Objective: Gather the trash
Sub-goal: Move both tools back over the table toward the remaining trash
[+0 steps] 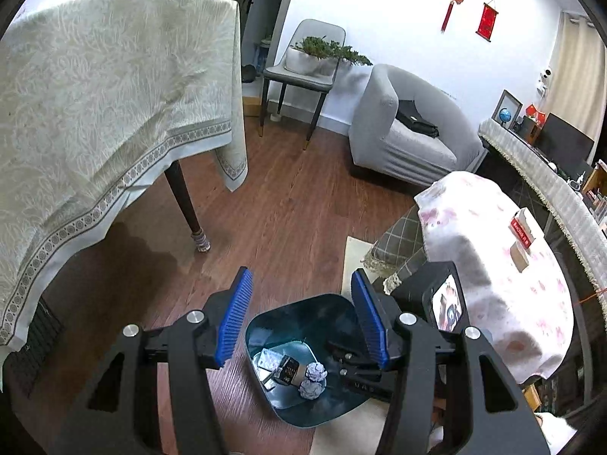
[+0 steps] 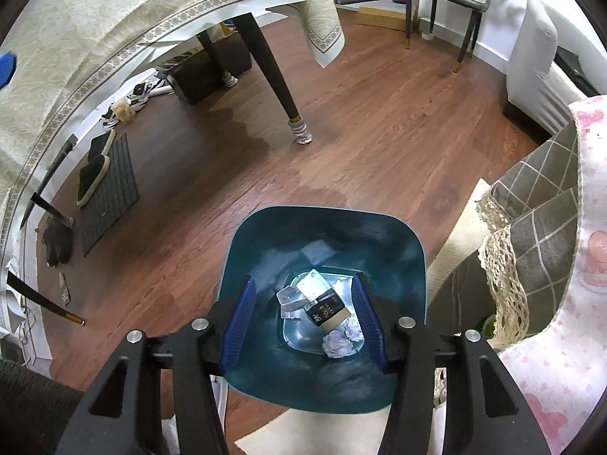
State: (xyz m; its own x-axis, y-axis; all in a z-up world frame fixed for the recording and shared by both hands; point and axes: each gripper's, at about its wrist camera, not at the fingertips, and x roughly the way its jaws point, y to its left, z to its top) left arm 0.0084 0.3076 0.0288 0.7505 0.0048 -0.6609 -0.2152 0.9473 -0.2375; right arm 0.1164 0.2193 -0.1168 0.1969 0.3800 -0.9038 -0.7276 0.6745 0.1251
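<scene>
Left wrist view: the left gripper (image 1: 301,316) has its jaws spread wide, holding nothing. The blue bin (image 1: 303,360) sits at six o'clock with paper balls (image 1: 316,371) inside.

Right wrist view: the right gripper (image 2: 303,320) hangs over the bin (image 2: 265,250) — jaws apart and empty — trash at six o'clock.

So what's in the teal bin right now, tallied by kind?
Inside the teal plastic bin:
Crumpled white paper balls: 2
Black and tan carton: 1
Silvery blister packs or foil wrappers: at least 2, overlapping, so the exact number is unclear
Total: at least 5
</scene>
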